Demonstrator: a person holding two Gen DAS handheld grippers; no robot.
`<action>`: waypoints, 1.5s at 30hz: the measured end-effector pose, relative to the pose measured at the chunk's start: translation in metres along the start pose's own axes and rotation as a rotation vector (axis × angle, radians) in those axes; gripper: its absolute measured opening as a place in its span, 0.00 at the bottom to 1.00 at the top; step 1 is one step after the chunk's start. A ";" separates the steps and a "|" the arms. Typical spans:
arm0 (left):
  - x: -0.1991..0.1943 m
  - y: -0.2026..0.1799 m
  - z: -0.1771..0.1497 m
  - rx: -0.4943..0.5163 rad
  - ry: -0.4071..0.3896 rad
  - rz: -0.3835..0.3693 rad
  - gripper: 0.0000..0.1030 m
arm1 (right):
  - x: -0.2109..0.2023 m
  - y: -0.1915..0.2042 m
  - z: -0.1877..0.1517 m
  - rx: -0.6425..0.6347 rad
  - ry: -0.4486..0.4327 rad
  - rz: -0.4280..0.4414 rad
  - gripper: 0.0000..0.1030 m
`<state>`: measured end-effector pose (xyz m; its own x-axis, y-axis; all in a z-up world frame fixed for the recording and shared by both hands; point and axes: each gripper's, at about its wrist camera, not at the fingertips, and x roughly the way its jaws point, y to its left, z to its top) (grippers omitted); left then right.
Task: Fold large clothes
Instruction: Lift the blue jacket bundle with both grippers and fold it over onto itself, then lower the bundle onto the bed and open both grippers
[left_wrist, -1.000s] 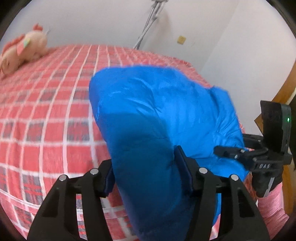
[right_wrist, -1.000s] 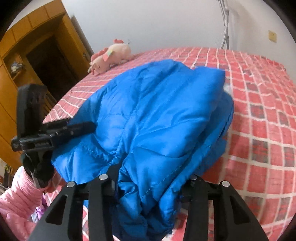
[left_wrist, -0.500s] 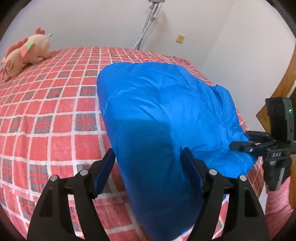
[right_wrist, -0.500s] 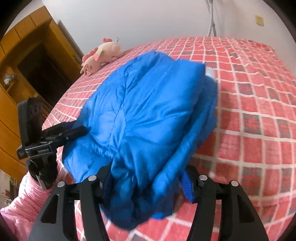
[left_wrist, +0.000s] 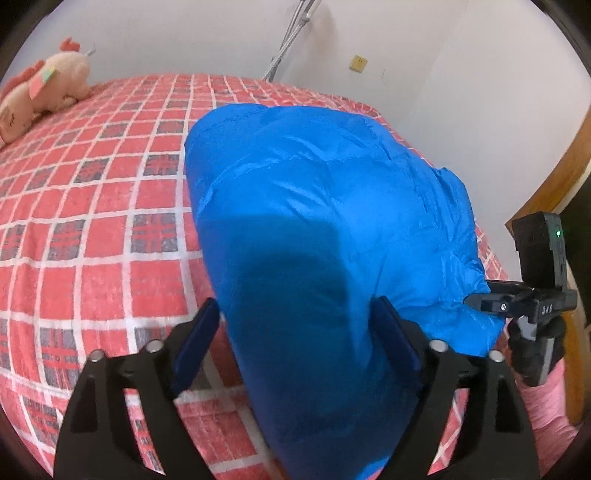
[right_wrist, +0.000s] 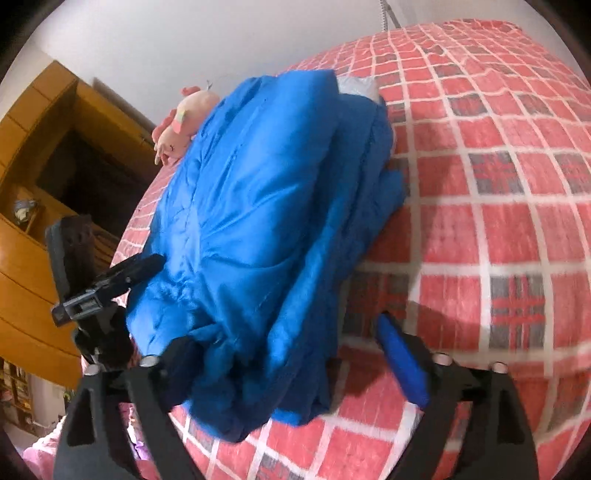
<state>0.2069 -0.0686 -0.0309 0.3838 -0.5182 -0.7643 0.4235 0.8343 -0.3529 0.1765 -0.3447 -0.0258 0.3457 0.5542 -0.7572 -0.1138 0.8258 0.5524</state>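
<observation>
A puffy blue jacket (left_wrist: 325, 221) lies folded in a thick bundle on the red checked bed (left_wrist: 92, 206). My left gripper (left_wrist: 299, 332) is open, its fingers standing on either side of the bundle's near end. My right gripper (right_wrist: 291, 354) is open too; the jacket (right_wrist: 258, 206) lies between its fingers, close to the left one, with bed showing before the right finger (right_wrist: 402, 362). Each gripper shows in the other's view: the right one (left_wrist: 480, 302) at the jacket's right edge, the left one (right_wrist: 147, 264) at its left edge.
A pink plush toy (left_wrist: 40, 96) lies at the far left corner of the bed. A wooden wardrobe (right_wrist: 40, 177) stands beside the bed. White walls and a metal stand (left_wrist: 291, 33) are behind it.
Both grippers have opened and let go of the jacket, which has settled lower onto the bed. The right gripper has drawn back and tilted, its right finger now apart from the cloth.
</observation>
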 end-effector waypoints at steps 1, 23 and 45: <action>0.005 0.003 0.005 -0.006 0.017 -0.020 0.87 | 0.004 0.000 0.003 -0.001 0.007 0.011 0.89; -0.029 0.034 0.040 -0.033 -0.197 -0.056 0.59 | 0.048 0.064 0.087 -0.257 -0.081 0.142 0.51; -0.014 0.062 0.004 -0.068 -0.127 0.110 0.85 | 0.045 0.034 0.042 -0.200 -0.076 -0.122 0.71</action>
<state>0.2308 -0.0099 -0.0402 0.5273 -0.4389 -0.7275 0.3183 0.8959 -0.3098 0.2268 -0.2960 -0.0264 0.4361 0.4457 -0.7817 -0.2467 0.8946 0.3725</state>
